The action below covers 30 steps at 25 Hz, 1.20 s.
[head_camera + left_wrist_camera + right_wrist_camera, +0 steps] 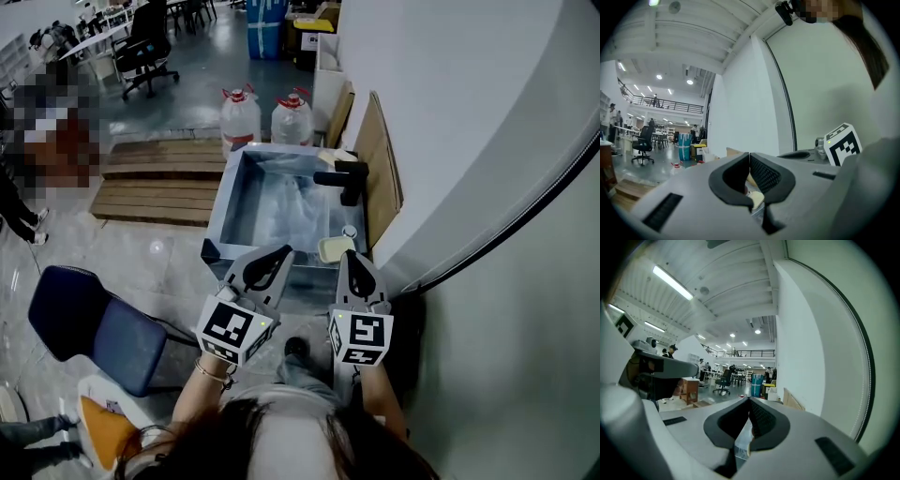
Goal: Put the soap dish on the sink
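A pale yellow soap dish (335,247) lies on the near right corner of the metal sink (217,220), in front of the black faucet (345,179). My left gripper (280,252) hovers just before the sink's near rim, shut with nothing in it. My right gripper (345,254) is beside it, tips right next to the dish, also shut and empty. In the left gripper view the closed fingertips (749,154) meet, and a cream patch of the dish (756,198) shows through the gap below. The right gripper (750,400) view shows its pads pressed together.
Two large water jugs (241,118) stand behind the sink, with a wooden pallet (159,174) to the left. Wooden boards (380,167) lean on the white wall at right. A blue chair (94,328) sits at lower left. Another pale item (333,157) rests at the sink's far right corner.
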Tool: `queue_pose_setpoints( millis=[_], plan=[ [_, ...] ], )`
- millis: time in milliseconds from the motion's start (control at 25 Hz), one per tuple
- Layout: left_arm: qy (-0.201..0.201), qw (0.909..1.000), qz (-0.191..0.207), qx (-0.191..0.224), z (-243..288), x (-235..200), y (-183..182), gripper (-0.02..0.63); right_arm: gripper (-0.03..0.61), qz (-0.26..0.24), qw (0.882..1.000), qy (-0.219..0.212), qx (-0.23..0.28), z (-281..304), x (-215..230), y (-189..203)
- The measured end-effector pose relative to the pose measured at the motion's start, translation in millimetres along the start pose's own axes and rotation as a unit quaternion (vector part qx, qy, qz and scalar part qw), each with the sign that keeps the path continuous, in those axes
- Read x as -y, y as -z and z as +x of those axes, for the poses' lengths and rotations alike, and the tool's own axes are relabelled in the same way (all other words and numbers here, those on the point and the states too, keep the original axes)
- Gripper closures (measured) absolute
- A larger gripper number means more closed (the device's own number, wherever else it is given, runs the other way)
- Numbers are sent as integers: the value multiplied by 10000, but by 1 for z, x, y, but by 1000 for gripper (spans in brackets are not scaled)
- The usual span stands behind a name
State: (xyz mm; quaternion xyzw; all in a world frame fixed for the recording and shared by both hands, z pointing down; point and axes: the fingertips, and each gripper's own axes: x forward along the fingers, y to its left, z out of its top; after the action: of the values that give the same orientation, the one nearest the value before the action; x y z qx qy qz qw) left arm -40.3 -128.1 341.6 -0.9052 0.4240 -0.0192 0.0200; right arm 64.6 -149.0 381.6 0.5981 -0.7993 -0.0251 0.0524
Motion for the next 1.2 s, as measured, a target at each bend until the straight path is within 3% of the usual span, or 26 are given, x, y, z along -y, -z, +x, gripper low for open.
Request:
queue_pose_setpoints(
  millis=[400, 1200],
  plan=[
    [-120, 9998, 121, 121, -34, 12, -12, 604, 554, -285, 9988, 54, 392, -39, -20, -29],
    [-246, 9992, 159, 267, -75, 31, -21, 604, 554, -339, 9975, 135, 599, -90, -35, -47]
  ],
)
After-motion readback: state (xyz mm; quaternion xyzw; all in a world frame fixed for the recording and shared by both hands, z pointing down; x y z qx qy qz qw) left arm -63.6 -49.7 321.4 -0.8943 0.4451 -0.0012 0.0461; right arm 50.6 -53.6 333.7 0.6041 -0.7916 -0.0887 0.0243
